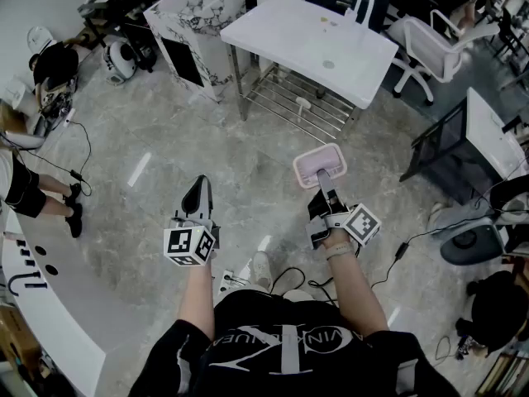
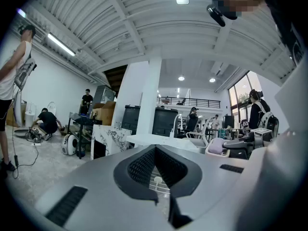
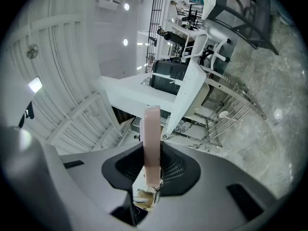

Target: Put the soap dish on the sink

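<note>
A pale pink soap dish is held out over the floor by my right gripper, which is shut on its near edge. In the right gripper view the dish stands edge-on between the jaws. The white sink table with its white faucet stands ahead, a stretch of floor away. My left gripper is level at the left, shut with nothing in it. In the left gripper view the dish shows at the right and the sink table lies straight ahead.
A wire shelf hangs under the sink table. A marble-patterned cabinet stands left of it and a white office chair right of it. A black-framed table is at the right. People and cables are at the left.
</note>
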{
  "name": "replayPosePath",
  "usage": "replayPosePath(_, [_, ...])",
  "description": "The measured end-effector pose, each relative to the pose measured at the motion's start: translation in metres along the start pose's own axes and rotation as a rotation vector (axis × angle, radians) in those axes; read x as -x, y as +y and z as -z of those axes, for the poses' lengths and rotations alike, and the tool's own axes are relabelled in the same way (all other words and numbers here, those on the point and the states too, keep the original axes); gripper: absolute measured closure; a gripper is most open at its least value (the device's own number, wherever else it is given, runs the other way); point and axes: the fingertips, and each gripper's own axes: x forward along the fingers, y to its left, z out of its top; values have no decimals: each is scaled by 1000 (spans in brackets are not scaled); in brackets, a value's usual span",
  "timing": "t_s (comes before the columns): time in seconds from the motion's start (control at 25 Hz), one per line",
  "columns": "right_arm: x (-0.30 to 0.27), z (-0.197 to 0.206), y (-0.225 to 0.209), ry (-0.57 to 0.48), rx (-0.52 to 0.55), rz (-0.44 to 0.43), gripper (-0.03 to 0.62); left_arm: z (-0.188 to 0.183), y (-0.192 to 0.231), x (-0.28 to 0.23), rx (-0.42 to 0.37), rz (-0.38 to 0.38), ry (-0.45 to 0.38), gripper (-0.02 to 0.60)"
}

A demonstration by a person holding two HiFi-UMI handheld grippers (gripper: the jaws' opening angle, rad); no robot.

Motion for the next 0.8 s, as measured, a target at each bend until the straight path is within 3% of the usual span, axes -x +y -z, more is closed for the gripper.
replayPosePath(0.36, [-27,-1,-26,-46,-60,159,503,-7,24,-54,-8,60,1,568])
replayPosePath(0.8, [-69,-3,-32,-75,-77,143,503,-4,47,-96,5,93,12,568])
